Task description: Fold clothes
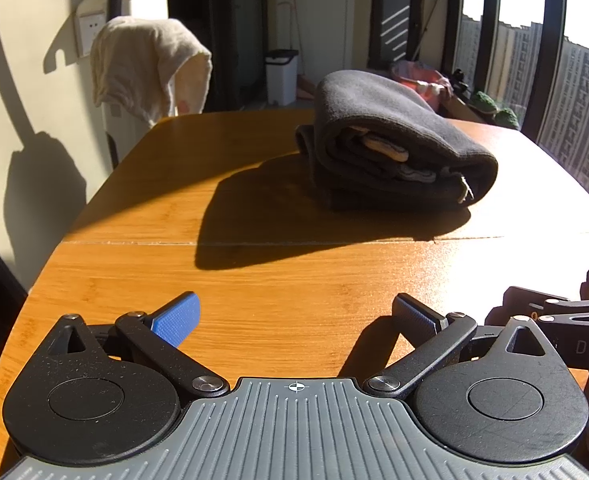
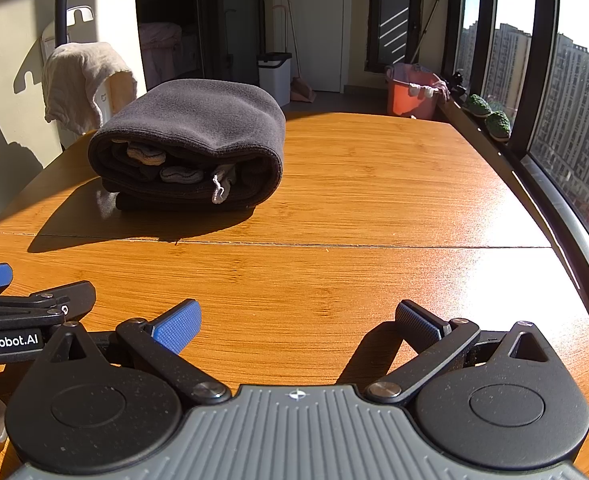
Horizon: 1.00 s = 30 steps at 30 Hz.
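A dark grey garment is seen folded into a thick, rounded bundle, its smooth outer layer wrapped over the top and the open end turned toward the cameras. Inside that end, stacked dark layers are shown with pale cuffs or trim tucked between them, and a whitish drawstring hangs out at the front. The fabric looks soft and finely ribbed, like fleece or knit. The bundle lies on the table, well ahead of both grippers and touched by neither: ahead and to the right of the left gripper, ahead and to the left of the right gripper. Both sets of fingers are spread wide and nothing is held between them; only bare wood is seen in the gaps. Each finger is fitted with a blue pad of dotted, rubbery texture on black hinged links, set on a ribbed grey body. The two grippers are held side by side, low over the near part of the table. The tabletop is made of warm, glossy, bamboo-like wood with a fine straight grain, rounded at its corners and crossed by a thin seam between the garment and the fingers. A long, hard shadow is cast from the bundle toward the left.
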Each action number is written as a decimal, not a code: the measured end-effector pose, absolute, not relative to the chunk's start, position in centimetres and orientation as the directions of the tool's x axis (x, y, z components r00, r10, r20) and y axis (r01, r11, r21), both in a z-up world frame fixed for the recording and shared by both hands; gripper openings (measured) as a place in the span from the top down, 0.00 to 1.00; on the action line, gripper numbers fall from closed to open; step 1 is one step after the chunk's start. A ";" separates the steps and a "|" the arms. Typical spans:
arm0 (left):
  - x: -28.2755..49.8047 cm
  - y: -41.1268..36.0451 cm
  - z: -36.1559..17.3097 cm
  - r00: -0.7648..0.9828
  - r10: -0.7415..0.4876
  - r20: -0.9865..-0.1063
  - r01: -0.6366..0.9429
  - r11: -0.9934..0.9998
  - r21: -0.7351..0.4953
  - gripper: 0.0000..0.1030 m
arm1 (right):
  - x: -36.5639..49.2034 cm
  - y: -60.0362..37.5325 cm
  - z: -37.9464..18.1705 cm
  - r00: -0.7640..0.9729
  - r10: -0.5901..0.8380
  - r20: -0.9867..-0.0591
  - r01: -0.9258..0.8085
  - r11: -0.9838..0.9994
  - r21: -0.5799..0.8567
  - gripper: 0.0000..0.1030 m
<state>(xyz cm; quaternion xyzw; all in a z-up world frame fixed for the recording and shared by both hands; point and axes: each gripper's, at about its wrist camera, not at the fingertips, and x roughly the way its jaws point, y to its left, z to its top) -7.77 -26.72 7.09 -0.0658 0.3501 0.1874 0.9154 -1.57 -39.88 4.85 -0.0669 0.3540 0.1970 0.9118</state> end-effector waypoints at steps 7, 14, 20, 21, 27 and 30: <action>-7.8 -26.7 7.1 0.685 0.298 -0.665 -0.390 0.921 0.011 0.00 | -1.5 -39.8 4.9 0.671 0.314 -0.672 -0.409 0.912 0.017 0.00; -7.8 -26.8 7.1 0.686 0.298 -0.664 -0.390 0.921 0.011 0.00 | -1.6 -39.7 4.8 0.671 0.314 -0.672 -0.409 0.912 0.017 0.00; -7.8 -26.8 7.1 0.685 0.300 -0.664 -0.392 0.920 0.012 0.00 | -1.6 -39.7 4.8 0.671 0.314 -0.672 -0.409 0.912 0.018 0.00; -7.7 -26.8 7.1 0.685 0.300 -0.664 -0.392 0.920 0.012 0.00 | -1.6 -39.7 4.8 0.671 0.314 -0.672 -0.409 0.912 0.018 0.00; -7.7 -26.8 7.1 0.685 0.300 -0.664 -0.392 0.920 0.012 0.00 | -1.6 -39.6 4.8 0.671 0.314 -0.672 -0.409 0.912 0.018 0.00; -7.7 -26.8 7.1 0.685 0.300 -0.664 -0.392 0.920 0.012 0.00 | -1.6 -39.6 4.8 0.671 0.314 -0.672 -0.409 0.912 0.018 0.00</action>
